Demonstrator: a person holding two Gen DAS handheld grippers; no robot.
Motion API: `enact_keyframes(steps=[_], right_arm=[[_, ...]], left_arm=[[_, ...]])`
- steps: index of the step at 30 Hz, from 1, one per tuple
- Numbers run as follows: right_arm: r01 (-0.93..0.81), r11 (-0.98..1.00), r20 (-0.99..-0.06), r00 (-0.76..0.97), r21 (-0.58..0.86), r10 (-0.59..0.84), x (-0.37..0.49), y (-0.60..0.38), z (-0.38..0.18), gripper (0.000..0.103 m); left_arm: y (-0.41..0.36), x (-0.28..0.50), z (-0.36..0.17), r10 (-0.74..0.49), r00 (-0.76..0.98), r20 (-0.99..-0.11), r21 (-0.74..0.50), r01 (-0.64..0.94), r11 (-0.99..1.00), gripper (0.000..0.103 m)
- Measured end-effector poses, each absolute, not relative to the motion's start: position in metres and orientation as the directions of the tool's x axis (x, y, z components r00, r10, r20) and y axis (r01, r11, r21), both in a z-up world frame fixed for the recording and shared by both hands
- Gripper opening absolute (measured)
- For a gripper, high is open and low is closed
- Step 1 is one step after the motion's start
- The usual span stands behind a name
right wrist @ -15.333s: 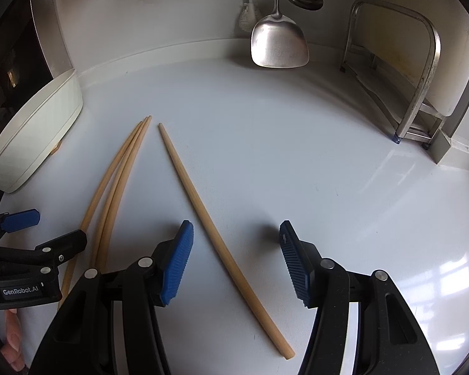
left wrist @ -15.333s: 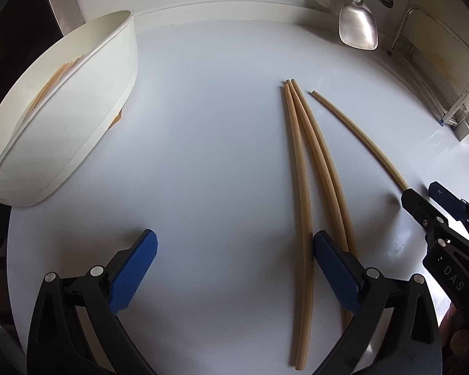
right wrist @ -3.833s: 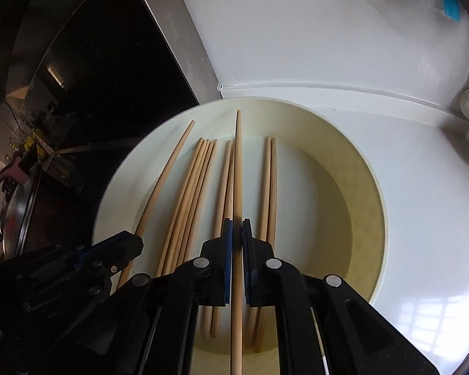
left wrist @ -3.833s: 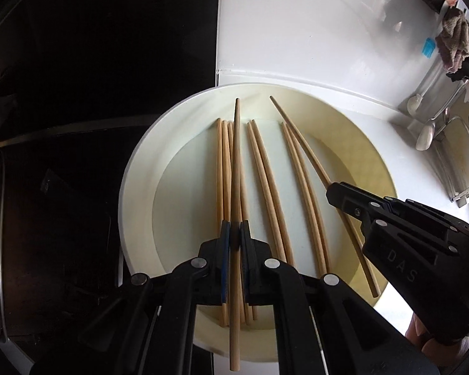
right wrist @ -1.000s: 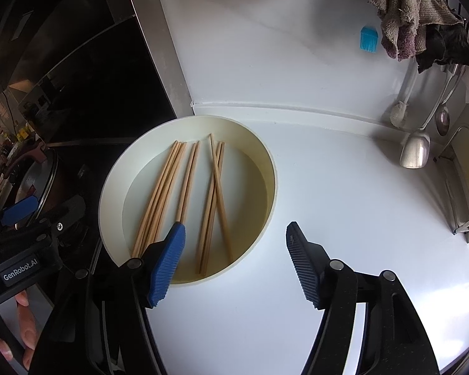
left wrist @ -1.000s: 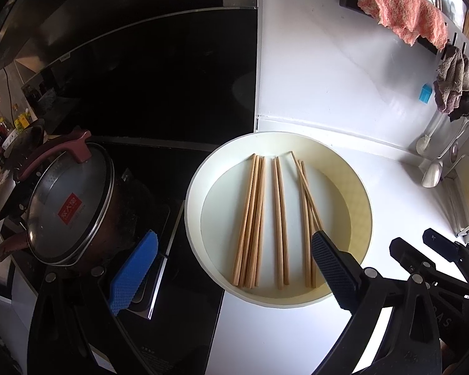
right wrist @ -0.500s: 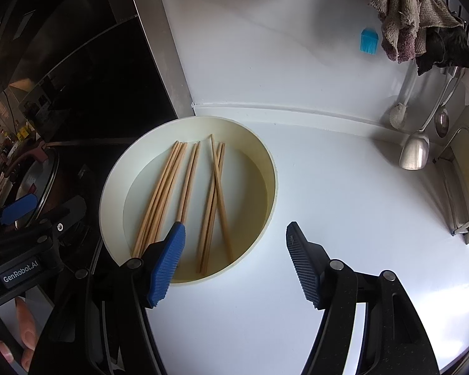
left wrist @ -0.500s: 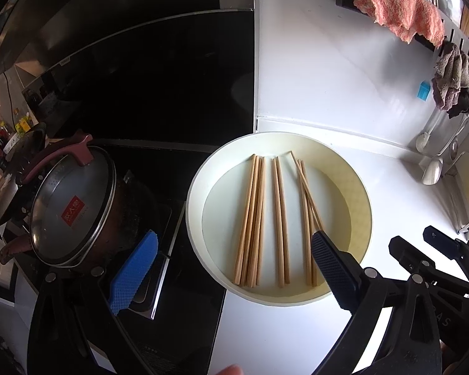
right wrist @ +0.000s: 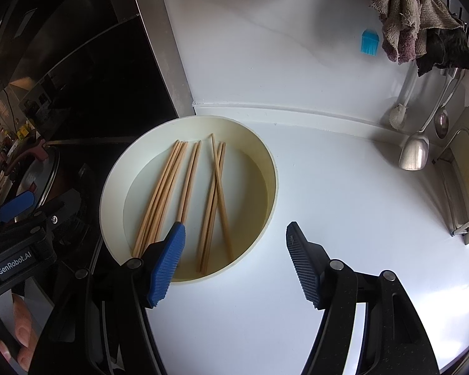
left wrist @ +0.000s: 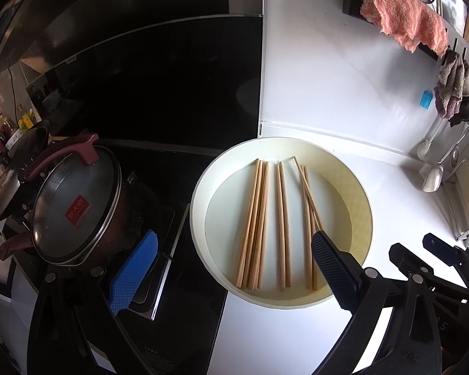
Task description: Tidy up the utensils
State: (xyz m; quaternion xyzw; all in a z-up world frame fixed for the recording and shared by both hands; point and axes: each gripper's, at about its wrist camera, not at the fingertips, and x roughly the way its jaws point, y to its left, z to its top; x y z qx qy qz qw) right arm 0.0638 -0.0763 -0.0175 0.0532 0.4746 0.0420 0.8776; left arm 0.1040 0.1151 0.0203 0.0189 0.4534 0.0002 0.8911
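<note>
Two pairs of tongs hang above the scene, both spread wide with nothing between their blue pads. At far left a lidded pot (left wrist: 75, 209) sits on the dark stove. The left tongs (left wrist: 234, 265) hover over the stove edge and the cream bowl (left wrist: 356, 200). The chopsticks (left wrist: 278, 222) all lie inside that bowl, in loose bundles, the rightmost ones crossing. The right tongs (right wrist: 234, 262) hover over the bowl's near rim and the white counter (right wrist: 344, 187). Further right, a ladle (right wrist: 414, 153) hangs by the wall.
</note>
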Motion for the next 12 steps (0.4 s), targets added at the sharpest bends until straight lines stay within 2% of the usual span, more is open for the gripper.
enact_keyframes(steps=[12], right_arm=[[-0.020, 0.991, -0.830, 0.544, 0.135, 0.124, 0.0644, -0.0750, -0.0183, 0.064]], left_arm=[[0.1154, 0.1095, 0.0157, 0.011, 0.559, -0.829, 0.028, 0.023, 0.999, 0.097]])
